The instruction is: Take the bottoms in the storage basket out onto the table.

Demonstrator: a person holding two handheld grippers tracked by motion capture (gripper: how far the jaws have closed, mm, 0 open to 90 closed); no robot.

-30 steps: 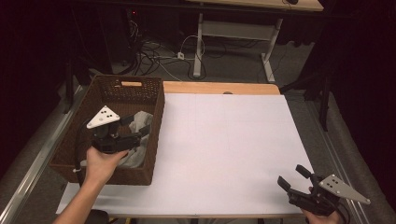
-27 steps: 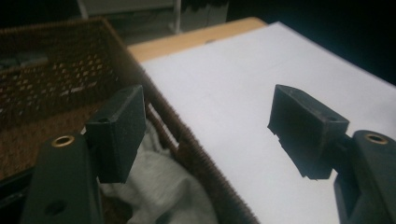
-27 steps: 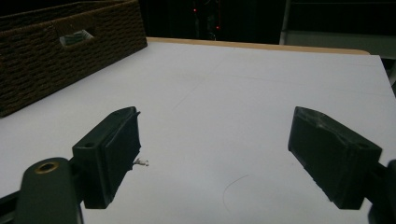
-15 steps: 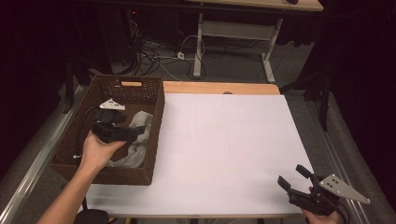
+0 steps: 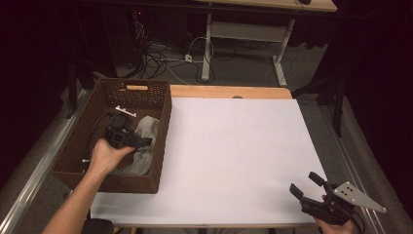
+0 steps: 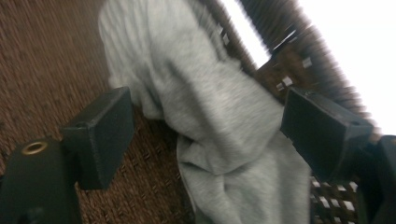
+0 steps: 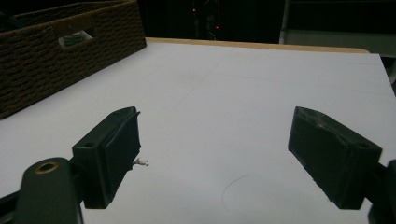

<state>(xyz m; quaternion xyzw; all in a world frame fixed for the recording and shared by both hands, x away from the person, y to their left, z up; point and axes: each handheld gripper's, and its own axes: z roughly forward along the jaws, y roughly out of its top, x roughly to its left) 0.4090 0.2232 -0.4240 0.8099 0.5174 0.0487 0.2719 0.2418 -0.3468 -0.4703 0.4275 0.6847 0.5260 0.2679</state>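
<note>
Here the left claw (image 5: 146,142) sits low inside the basket (image 5: 160,146) at the left of the high view, held by the person's left hand (image 5: 104,156), whose forearm comes up from the lower left corner. Its jaws stand wide and have just been opening; in the left gripper view they straddle the grey cloth (image 6: 219,121), which fills the middle of that frame, with a clear gap between each pad and the fabric, so nothing is gripped. The cloth lies crumpled on the woven floor of the basket against its right wall, and in the high view it shows as a pale heap (image 5: 143,146) just right of the claw. The right claw (image 5: 307,187) rests at the lower right corner of the high view, at the near edge of the white surface (image 5: 234,146), well apart from the basket; its jaws are wide and hold nothing, and the right gripper view looks between them across the bare white sheet (image 7: 243,93) toward the basket (image 7: 56,60) in the upper left of that frame
</note>
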